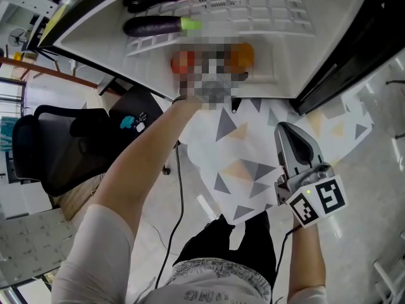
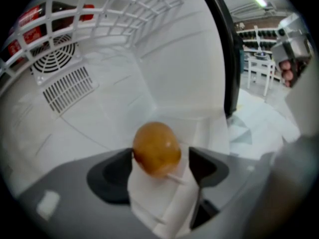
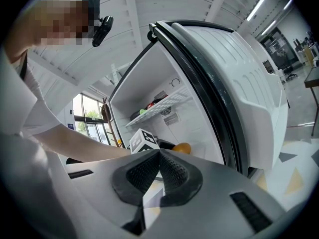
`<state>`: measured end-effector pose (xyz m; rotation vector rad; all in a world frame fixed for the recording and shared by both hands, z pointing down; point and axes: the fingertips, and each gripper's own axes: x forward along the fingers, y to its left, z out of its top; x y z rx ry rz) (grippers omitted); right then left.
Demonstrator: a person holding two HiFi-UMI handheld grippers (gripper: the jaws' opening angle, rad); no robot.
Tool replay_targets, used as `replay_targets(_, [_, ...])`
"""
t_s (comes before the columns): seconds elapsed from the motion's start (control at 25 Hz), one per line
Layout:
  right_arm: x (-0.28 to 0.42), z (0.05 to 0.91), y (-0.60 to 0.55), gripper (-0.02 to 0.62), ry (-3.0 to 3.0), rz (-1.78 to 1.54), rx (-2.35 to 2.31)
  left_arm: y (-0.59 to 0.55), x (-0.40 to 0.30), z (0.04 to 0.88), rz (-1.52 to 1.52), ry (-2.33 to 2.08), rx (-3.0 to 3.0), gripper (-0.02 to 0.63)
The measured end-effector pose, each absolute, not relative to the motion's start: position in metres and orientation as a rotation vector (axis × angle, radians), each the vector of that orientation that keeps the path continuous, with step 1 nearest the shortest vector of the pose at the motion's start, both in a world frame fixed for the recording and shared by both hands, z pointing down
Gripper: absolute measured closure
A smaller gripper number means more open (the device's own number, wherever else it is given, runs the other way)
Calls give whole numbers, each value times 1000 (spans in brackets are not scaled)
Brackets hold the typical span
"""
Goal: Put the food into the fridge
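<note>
Left gripper view: our left hand-held gripper is wide open inside the fridge, gripping nothing. The orange sits on the fridge floor, dead ahead between its jaws. Our right hand-held gripper is closed, empty, outside the fridge. We judge a straight pull-back clears the orange.

Round orange fruit on white fridge floor, purple eggplant above.
</note>
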<state>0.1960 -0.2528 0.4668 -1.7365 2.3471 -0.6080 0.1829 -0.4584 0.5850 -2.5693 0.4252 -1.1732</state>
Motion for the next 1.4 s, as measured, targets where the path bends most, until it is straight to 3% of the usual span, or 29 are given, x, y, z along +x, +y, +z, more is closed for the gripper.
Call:
replay_targets(0.84, [178, 413, -255, 594, 2365, -534, -1763, -397, 169, 511, -984, 378, -2622, 275])
replay_targets(1.16, [169, 388, -245, 594, 2372, -501, -1782, -357, 147, 453, -800, 440, -2631, 412])
replay_targets(1.4, [162, 369, -236, 594, 2375, -487, -1793, -329, 128, 417, -711, 479, -2678, 455])
